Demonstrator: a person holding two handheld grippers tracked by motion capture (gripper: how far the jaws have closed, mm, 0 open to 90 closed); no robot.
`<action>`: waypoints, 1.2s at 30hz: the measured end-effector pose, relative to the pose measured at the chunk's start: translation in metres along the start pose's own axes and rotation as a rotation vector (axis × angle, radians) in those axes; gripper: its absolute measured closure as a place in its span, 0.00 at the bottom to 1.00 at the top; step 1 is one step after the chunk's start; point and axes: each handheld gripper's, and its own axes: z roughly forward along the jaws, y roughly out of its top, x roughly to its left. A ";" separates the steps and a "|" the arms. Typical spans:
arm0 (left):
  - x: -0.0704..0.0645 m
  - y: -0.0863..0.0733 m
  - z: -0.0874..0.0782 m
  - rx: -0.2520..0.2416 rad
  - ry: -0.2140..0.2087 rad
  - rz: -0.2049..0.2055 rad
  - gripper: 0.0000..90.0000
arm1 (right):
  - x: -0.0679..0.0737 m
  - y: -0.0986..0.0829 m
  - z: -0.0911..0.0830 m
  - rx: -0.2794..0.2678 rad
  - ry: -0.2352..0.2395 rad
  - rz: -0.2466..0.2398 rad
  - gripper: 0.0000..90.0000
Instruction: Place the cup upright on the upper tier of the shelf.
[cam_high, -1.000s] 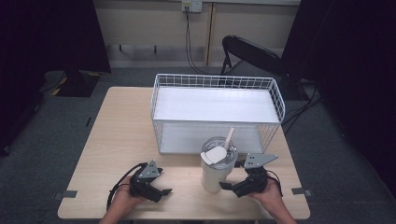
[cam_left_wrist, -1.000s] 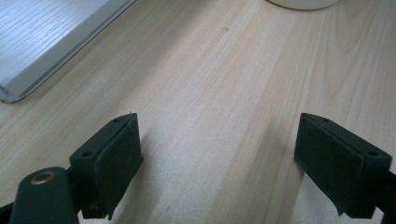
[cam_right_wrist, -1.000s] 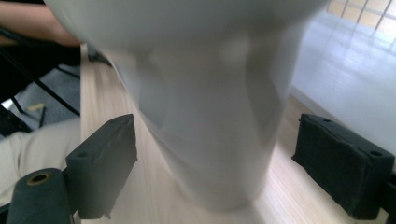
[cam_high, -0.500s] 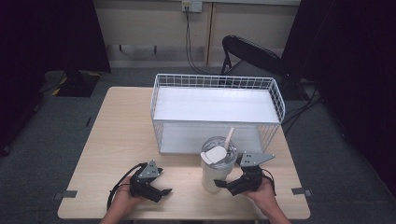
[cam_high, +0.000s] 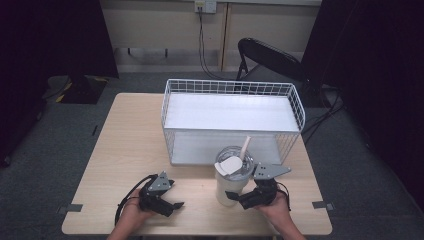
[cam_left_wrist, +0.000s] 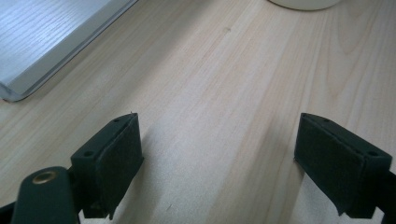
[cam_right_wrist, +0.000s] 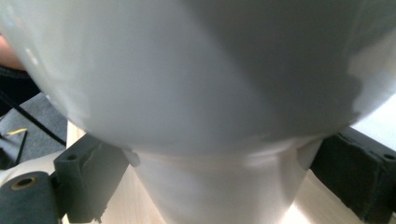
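The cup (cam_high: 231, 181) stands upright near the table's (cam_high: 125, 150) front edge, just before the basket (cam_high: 233, 120). My right gripper (cam_high: 235, 196) straddles its narrow base, jaws apart on either side, pads not clearly touching. My left gripper (cam_high: 175, 205) rests farther off, jaws wide, holding nothing.

The left black two-jaw tongs (cam_high: 172, 205) and right black two-jaw tongs (cam_high: 232, 196) each carry a grey three-cornered plate on top. Their flat rectangular pads (cam_left_wrist: 114, 156) show small screw holes; a brass rivet sits beside one.
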 end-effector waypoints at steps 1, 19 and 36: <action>0.000 0.000 0.000 0.000 0.000 0.000 0.16 | 0.000 0.000 0.000 0.000 0.000 0.000 0.09; 0.000 0.000 0.000 0.005 0.001 0.006 0.16 | 0.010 0.004 0.009 -0.011 -0.053 -0.008 0.09; 0.000 0.000 0.000 0.004 0.003 0.002 0.16 | 0.015 0.007 0.003 -0.041 -0.069 -0.032 0.10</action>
